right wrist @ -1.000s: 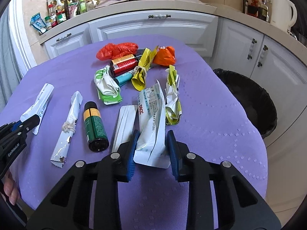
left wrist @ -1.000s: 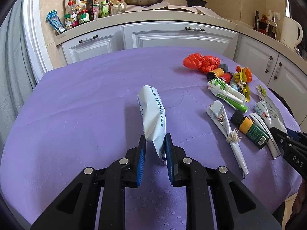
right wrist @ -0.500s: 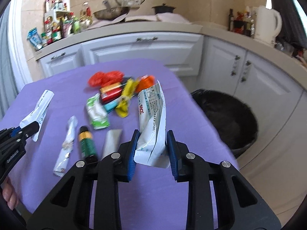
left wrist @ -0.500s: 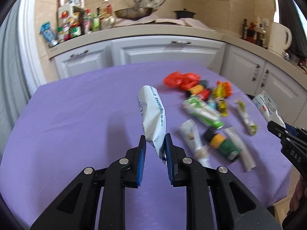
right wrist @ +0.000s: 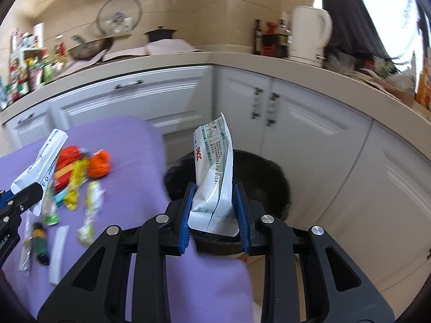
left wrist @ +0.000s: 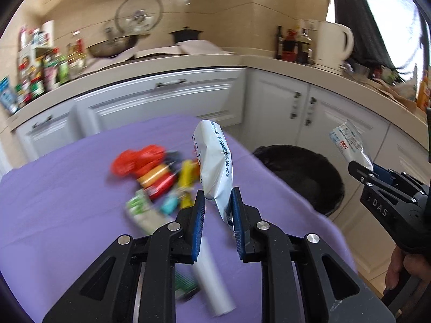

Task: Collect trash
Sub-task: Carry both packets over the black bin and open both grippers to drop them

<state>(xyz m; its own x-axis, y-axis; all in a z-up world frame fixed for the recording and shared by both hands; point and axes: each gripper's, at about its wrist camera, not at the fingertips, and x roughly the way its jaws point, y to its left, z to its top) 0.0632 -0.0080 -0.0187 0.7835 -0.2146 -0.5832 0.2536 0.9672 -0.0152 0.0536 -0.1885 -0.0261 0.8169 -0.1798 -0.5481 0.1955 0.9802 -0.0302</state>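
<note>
Past the surface's [right wrist: 129,161] right edge, over the black bin [right wrist: 269,177] on the floor by the white cabinets [right wrist: 309,134], the right tongs [right wrist: 214,212] are clamped on a crumpled white pouch [right wrist: 215,167] w/ red lettering, its bottom end pinched between the blue pads, top end sticking up. The left tongs [left wrist: 216,220] sit above the purple surface [left wrist: 54,188] nr its right edge, clamped on a white wrapper [left wrist: 215,161] w/ blue print; it stands upright & a bit bent. In the left view the right tongs [left wrist: 361,171] w/ the pouch [left wrist: 348,144] show at far right, beyond the bin [left wrist: 304,175]. In the right view the left tongs [right wrist: 27,193] & wrapper [right wrist: 43,167] show at far left. Rest of the trash lies on the surface, blurred: red bag [left wrist: 137,158], red & orange cans [left wrist: 159,180], yellow bits [left wrist: 187,177], a green-white pack [left wrist: 140,207], a white tube [left wrist: 212,277] nr the left tongs. Right view also shows an orange bag [right wrist: 99,162], green bottle [right wrist: 40,243] & flat white strip [right wrist: 58,253]. A kettle [right wrist: 309,35] stands on the counter behind.
</note>
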